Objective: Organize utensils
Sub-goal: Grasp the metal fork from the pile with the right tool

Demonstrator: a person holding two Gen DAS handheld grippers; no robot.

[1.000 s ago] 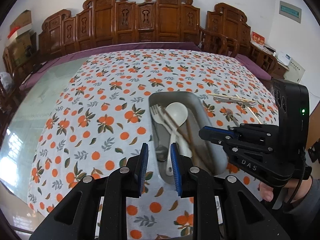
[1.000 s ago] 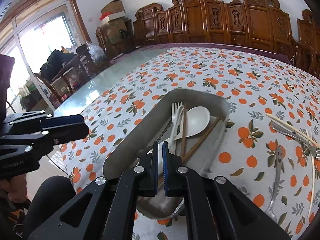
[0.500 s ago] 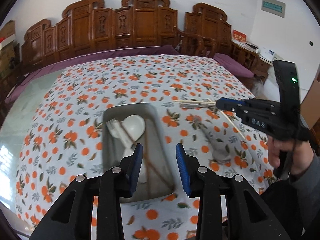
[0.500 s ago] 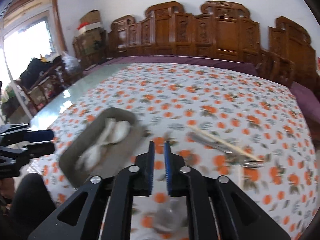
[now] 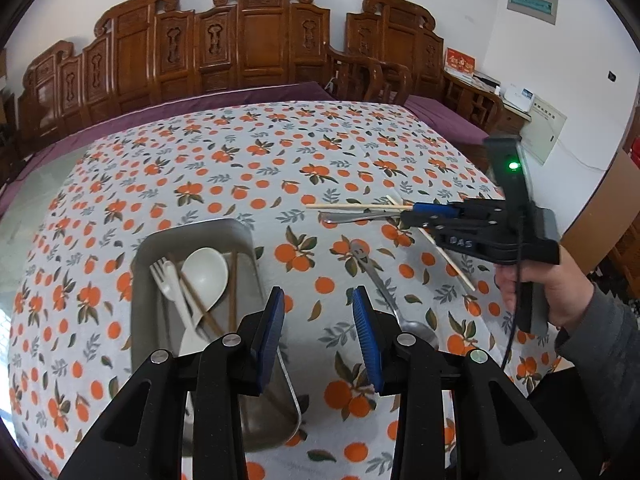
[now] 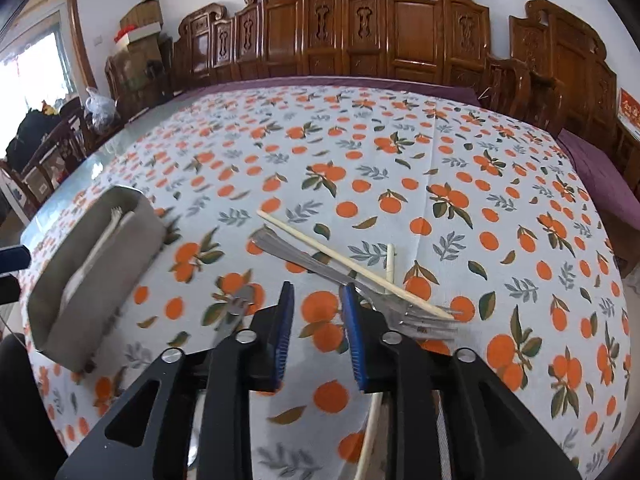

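A metal tray [image 5: 244, 236] holds a white fork, a white spoon [image 5: 206, 274] and brown chopsticks. My left gripper [image 5: 320, 320] is open and empty over the cloth, between the tray and a metal spoon [image 5: 382, 288]. My right gripper [image 6: 318, 316] hovers just short of a metal fork [image 6: 320, 266] crossed by a pale chopstick [image 6: 348, 262]; its jaws are opening with nothing between them. A second pale chopstick [image 6: 390, 266] runs under that gripper. In the left wrist view the right gripper [image 5: 414, 212] hangs over the fork [image 5: 352, 217] and chopsticks [image 5: 352, 207].
The table wears a white cloth printed with oranges [image 6: 400, 160], with bare glass [image 5: 36, 184] along its left side. Carved wooden chairs [image 5: 260, 40] line the far edge. A person's hand and grey sleeve [image 5: 560, 296] hold the right gripper at the right.
Both grippers have swung right, away from the tray and toward the loose fork, chopsticks and spoon. The right gripper's jaws have parted from nearly shut. The left jaws stand wider than a second ago.
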